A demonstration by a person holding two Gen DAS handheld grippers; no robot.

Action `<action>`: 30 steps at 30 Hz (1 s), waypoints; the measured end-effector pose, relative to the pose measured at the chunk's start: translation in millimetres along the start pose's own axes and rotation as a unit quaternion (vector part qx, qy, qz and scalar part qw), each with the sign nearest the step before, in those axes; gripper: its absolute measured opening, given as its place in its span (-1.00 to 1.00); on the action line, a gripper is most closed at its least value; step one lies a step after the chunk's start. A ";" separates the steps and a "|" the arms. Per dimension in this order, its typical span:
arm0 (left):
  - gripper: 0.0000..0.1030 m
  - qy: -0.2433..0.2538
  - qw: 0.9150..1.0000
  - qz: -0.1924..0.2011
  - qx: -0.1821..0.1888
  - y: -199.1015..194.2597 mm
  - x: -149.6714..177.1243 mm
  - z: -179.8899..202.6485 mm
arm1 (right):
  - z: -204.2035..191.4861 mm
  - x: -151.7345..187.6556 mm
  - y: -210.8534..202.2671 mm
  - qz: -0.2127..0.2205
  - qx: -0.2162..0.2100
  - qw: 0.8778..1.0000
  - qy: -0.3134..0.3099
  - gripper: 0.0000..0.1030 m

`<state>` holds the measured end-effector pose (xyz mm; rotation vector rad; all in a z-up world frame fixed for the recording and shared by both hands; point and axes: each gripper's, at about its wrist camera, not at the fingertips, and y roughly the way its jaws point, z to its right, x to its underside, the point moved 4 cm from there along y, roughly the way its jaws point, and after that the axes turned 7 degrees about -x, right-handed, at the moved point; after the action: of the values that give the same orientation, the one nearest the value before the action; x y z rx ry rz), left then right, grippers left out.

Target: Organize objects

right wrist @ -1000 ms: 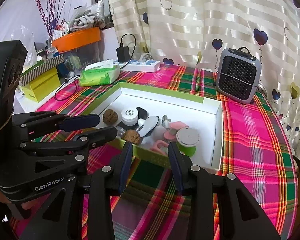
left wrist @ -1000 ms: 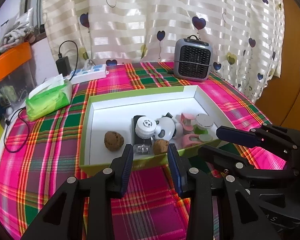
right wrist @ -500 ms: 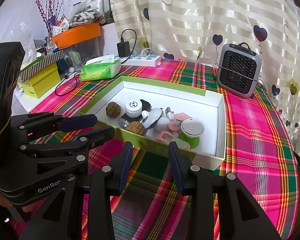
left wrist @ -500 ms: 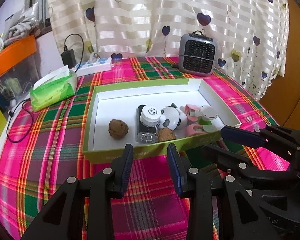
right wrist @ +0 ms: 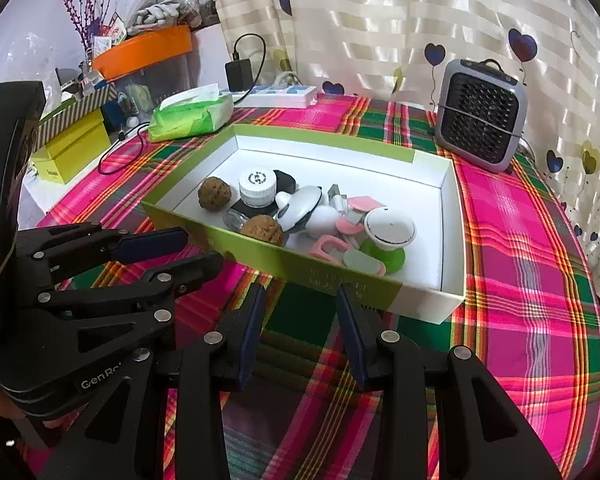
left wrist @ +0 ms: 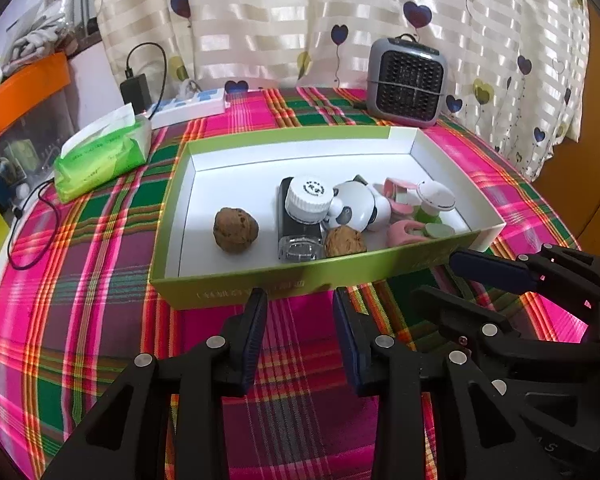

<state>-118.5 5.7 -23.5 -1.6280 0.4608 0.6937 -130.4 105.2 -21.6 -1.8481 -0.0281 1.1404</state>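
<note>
A green box (left wrist: 300, 280) with a white inside sits on the plaid table; it also shows in the right wrist view (right wrist: 340, 276). In it lie two walnuts (left wrist: 236, 232) (left wrist: 345, 241), an ink bottle (left wrist: 305, 216) with a white cap, a panda toy (left wrist: 358, 205), pink clips (left wrist: 404, 232) and a white-topped green piece (left wrist: 436, 202). My left gripper (left wrist: 300, 320) is open and empty, in front of the box. My right gripper (right wrist: 300, 316) is open and empty, just before the box's near wall. It also shows at the right of the left wrist view (left wrist: 460, 276).
A grey mini heater (left wrist: 406, 82) stands behind the box. A green tissue pack (left wrist: 100, 158), a white power strip (left wrist: 188, 106) and a black cable (left wrist: 24, 232) lie at the back left. Yellow boxes (right wrist: 72, 148) and an orange bin (right wrist: 144, 50) stand left of the table.
Both grippers have drawn back and up from the box, so more of its inside shows. Both stay open and empty.
</note>
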 end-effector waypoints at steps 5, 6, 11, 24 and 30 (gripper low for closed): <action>-0.40 0.000 1.000 -0.009 -0.001 5.0 1.7 0.1 | 2.0 1.2 4.3 -0.010 0.001 1.000 0.004 -0.26; -0.40 0.001 1.000 -0.010 -0.002 5.7 2.1 0.3 | 2.2 1.2 4.8 -0.012 0.001 1.000 0.005 -0.26; -0.40 0.000 1.000 -0.018 -0.003 8.8 3.0 0.4 | 2.6 0.9 7.9 -0.020 0.004 1.000 0.006 -0.26; -0.39 0.006 1.000 -0.019 -0.014 9.4 2.9 2.0 | 4.9 2.0 13.2 -0.037 0.014 0.999 0.013 -0.26; -0.38 0.006 1.000 -0.019 -0.014 9.4 3.1 2.1 | 5.7 1.9 13.3 -0.038 0.016 0.999 0.012 -0.25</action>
<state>-122.7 6.4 -32.8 -1.6631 0.4304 0.6648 -138.9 102.5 -33.1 -1.8173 -0.0643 1.0599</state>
